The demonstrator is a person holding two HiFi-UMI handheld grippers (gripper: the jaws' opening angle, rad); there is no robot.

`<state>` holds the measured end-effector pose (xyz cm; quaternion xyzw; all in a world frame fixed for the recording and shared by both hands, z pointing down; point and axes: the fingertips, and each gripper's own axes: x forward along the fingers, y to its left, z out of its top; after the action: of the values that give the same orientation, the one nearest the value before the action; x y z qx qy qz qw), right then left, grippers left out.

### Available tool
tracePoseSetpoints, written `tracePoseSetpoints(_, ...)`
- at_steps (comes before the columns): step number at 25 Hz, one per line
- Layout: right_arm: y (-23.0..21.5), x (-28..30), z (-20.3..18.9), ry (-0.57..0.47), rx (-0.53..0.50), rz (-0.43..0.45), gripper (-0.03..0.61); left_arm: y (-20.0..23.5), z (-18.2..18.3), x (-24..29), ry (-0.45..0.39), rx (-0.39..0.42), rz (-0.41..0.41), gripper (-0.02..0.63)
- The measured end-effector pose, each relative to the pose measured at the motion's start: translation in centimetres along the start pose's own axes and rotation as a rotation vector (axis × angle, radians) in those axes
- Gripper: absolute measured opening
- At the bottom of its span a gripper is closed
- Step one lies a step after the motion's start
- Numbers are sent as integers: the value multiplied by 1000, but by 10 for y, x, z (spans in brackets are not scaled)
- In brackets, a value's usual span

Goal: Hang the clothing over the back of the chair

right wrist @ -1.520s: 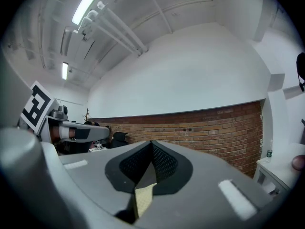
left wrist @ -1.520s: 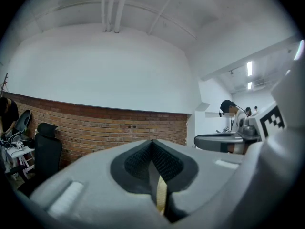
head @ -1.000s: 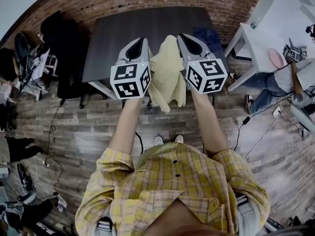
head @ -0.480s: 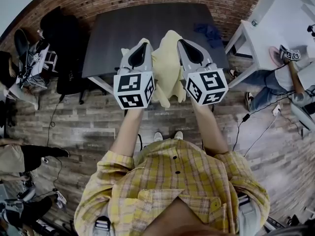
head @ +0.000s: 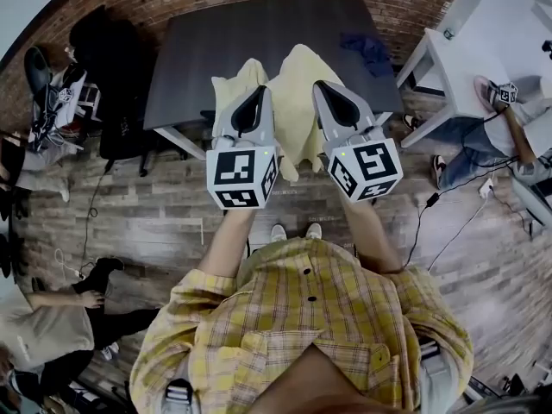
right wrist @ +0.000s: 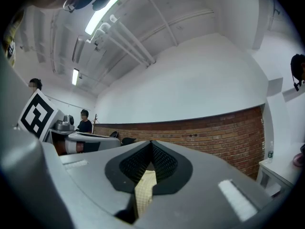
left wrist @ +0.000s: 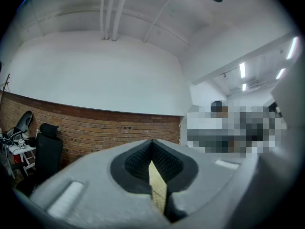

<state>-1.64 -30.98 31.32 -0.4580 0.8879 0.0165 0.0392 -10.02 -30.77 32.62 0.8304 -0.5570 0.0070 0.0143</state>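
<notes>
A pale yellow garment point(head: 291, 102) hangs between my two grippers, held up in front of the dark table point(head: 207, 50). My left gripper point(head: 254, 97) is shut on the garment's left part; a strip of yellow cloth point(left wrist: 157, 187) shows pinched in its closed jaws point(left wrist: 152, 144). My right gripper point(head: 323, 91) is shut on the right part, and yellow cloth point(right wrist: 144, 190) shows in its closed jaws point(right wrist: 151, 144). A black office chair point(head: 116, 84) stands left of the table by the brick wall and shows as the black chair point(left wrist: 47, 149) in the left gripper view.
A blue cloth point(head: 369, 54) lies on the dark table's far right corner. A white table point(head: 483, 41) stands at the right with a seated person point(head: 509, 136) beside it. Another person point(head: 52, 326) crouches at the lower left. Cables point(head: 448, 222) run over the wood floor.
Both grippers have drawn back toward me and slightly apart. The garment has spread, with a fold now showing left of the left gripper. A person has come in at the lower left.
</notes>
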Motion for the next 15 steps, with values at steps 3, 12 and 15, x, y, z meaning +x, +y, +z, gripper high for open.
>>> tracePoseSetpoints(3,3,-10,-8,8,2,-7,2,-8,-5,-8,-9,21,9,0)
tracePoseSetpoints(12,9,-26,-21,19,-6,-37,2,-19,-18,-25,-19,33,34,0)
tracePoseSetpoints(15,9,-27,-23,21,4,-38,2,-17,-19,-28,-25,14,52,0)
